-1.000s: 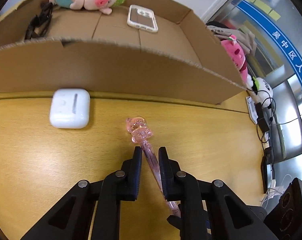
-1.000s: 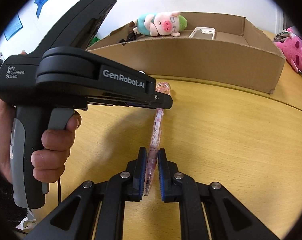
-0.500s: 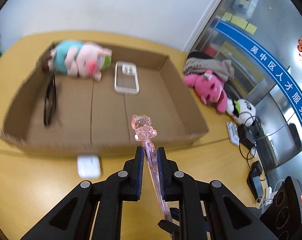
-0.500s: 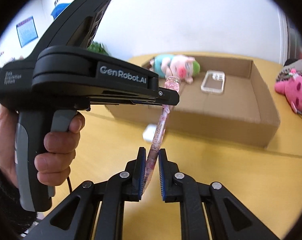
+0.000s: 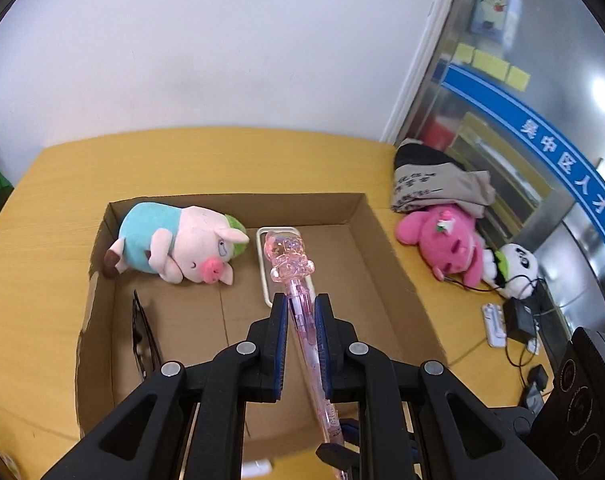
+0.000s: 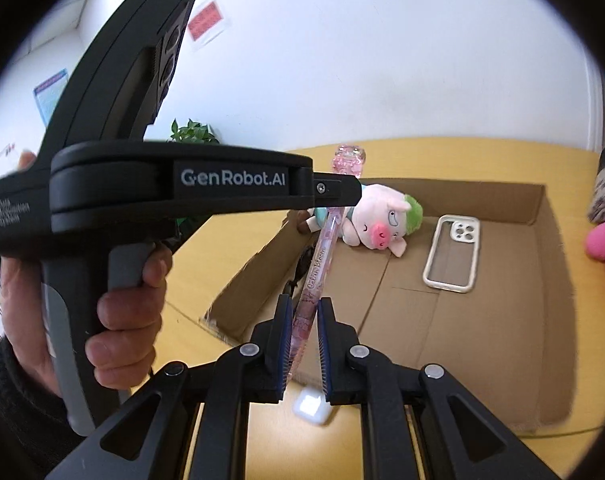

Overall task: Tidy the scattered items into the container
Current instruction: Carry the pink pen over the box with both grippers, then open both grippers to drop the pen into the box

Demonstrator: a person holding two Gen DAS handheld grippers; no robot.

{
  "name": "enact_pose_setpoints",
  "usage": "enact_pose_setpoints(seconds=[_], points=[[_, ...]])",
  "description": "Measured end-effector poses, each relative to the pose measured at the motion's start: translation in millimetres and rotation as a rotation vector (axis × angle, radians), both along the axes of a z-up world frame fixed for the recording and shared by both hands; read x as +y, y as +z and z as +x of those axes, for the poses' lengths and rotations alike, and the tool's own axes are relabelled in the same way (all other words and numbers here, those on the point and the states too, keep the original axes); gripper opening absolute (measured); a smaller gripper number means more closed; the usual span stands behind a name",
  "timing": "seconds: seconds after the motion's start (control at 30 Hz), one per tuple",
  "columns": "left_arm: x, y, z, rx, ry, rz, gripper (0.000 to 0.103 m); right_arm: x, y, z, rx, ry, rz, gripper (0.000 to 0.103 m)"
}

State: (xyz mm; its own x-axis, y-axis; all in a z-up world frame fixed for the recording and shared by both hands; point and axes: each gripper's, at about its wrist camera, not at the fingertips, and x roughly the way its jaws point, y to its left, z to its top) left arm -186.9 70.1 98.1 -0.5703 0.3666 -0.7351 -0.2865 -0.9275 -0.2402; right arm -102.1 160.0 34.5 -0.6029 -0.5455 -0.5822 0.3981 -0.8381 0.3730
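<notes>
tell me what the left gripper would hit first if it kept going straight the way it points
Probably the phone case on the floor of the cardboard box. The left gripper, shut on the pink pen, aims right at it, though depth is hard to judge and the pen's tip leads.

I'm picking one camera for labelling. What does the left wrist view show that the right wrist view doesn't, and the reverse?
Left wrist only: a black-and-white panda plush and black chargers with cables on the table's right edge.

Right wrist only: the white earbud case on the yellow table, and the hand holding the left tongs.

Both: the pink glitter pen, the cardboard box, the pig plush and the clear phone case.
</notes>
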Motion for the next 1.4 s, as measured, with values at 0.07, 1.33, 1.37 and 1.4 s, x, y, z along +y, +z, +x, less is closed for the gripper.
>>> enact_pose_setpoints(seconds=[0.07,1.33,1.37,1.4], points=[[0,-14,-18,-0.041,-0.003,-0.001,0.013,0,-11,-18,-0.046,-0.007,-0.024,0.011],[-58,-45,152,0.31,0.207,-0.123,0.102,24,-31,89,0.085,-0.344,0.324,0.075],[-59,-44,159,0.316,0.212,-0.123,0.102,23,-30,93,0.091,-0.344,0.335,0.075],[-59,-43,166,0.32,0.22,-0.118,0.102,21,-32,92,0.095,-0.341,0.342,0.075]])
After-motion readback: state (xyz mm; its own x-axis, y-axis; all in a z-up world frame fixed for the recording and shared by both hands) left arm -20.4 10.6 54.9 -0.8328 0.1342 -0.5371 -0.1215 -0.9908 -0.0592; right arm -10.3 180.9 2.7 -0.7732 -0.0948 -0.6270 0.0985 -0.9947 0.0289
